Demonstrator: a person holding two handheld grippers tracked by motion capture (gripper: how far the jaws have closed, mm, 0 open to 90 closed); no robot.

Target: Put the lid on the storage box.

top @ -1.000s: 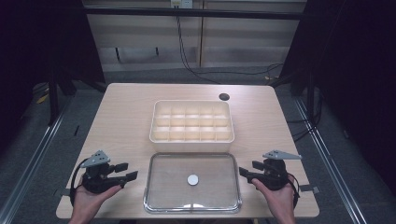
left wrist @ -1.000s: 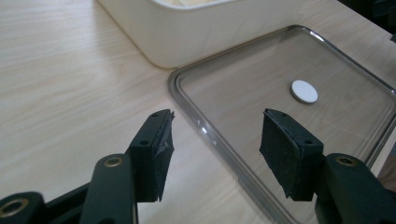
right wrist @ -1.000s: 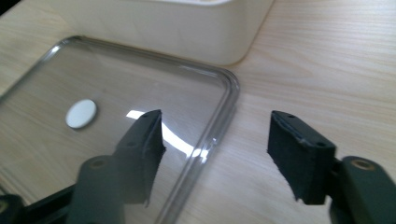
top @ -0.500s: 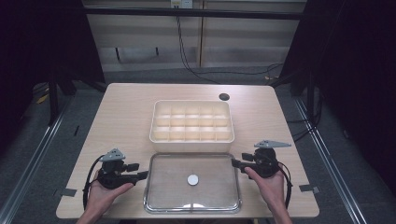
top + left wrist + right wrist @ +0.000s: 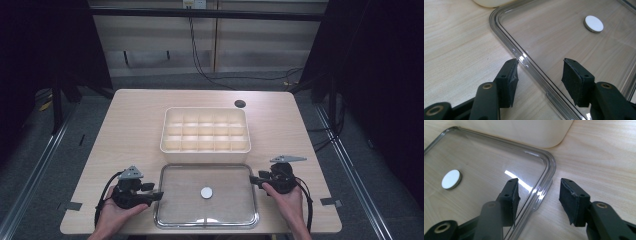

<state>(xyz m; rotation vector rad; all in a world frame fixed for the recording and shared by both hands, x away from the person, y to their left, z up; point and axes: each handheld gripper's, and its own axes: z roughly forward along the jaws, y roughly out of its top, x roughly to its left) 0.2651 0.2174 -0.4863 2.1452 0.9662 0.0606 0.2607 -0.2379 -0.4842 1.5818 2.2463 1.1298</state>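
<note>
Clear lid [image 5: 206,195] flat at the table's [image 5: 135,125] near edge — light, rigid, slick plastic — left gripper [image 5: 155,192] and right gripper [image 5: 254,179] straddle its side rims, jaws closing, not yet gripping; pinch the raised rims.

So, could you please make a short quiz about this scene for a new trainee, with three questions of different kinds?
1. True or false: the clear lid sits on top of the compartment box.
2. Which edge of the lid does the right gripper straddle? A) its left edge B) its right edge C) its far edge
3. Fill in: the small round white knob sits at the ___ of the lid.

Key:
1. False. The lid lies flat on the table, in front of the box.
2. B. The left gripper straddles the left edge; both have been closing, pads not yet pressing.
3. Centre.
</note>
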